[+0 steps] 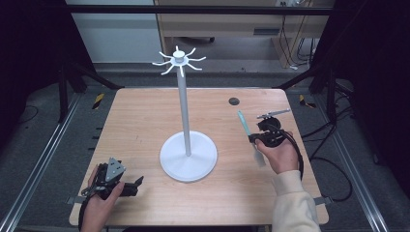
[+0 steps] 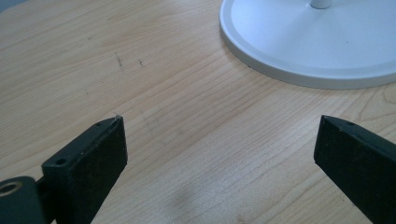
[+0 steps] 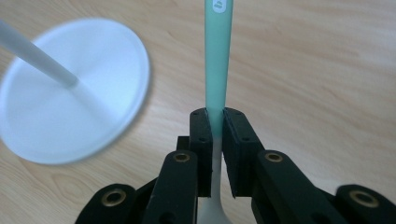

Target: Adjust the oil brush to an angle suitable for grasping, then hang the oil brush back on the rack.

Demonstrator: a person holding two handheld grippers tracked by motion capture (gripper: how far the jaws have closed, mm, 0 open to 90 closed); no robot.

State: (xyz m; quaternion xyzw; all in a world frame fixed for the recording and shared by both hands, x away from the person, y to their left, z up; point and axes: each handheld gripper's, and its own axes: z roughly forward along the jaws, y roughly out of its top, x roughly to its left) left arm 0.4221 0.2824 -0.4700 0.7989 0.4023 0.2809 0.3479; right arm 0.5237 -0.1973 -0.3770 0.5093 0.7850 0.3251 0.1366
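the right gripper (image 3: 215,126) is clamped on a teal-handled utensil (image 3: 218,56), lifted clear of the table (image 1: 145,125) right of the white hook stand (image 1: 182,87). picking up looks done; hanging it on a top hook seems left. the left gripper (image 2: 219,154) rests with jaws apart, holding nothing.

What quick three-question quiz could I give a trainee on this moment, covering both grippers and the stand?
1. True or false: the right gripper is clamped on the teal-handled utensil.
2. The left gripper is: A) open over bare table, B) shut on the stand, C) holding a cup.
3. What hangs on the hooks of the white stand?

Key: 1 true; 2 A; 3 nothing, and the stand is upright mid-table.
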